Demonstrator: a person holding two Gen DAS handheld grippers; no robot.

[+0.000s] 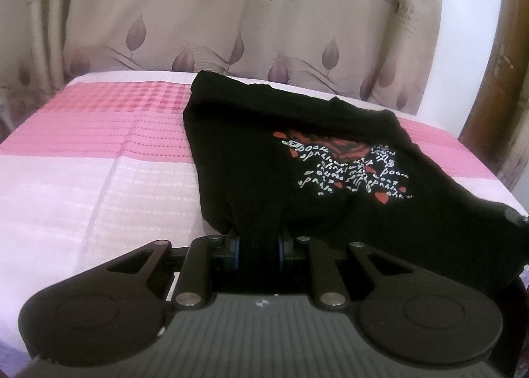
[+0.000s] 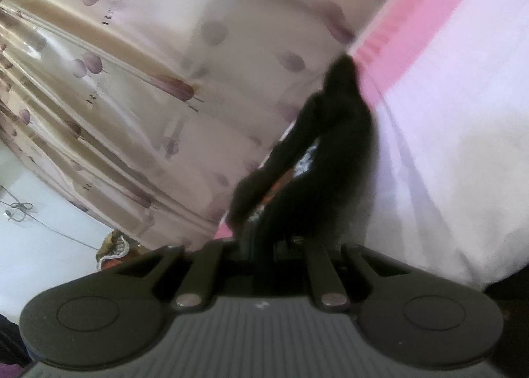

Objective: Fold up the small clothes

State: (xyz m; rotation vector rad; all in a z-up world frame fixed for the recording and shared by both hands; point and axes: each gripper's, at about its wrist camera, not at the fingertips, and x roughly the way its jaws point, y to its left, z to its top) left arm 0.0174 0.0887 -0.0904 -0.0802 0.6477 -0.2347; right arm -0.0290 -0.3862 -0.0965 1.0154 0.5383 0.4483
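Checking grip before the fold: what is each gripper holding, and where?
Both hold the black shirt: left gripper at its near edge, right gripper on a bunched edge.

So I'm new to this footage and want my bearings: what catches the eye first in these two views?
The black garment with its red and white print dominates, spread over the pink and white bedspread. Its near edge is pinched in the left gripper, and the right gripper is shut on another bunched part, blurred in its tilted view. Behind hangs a beige curtain with purple leaves.
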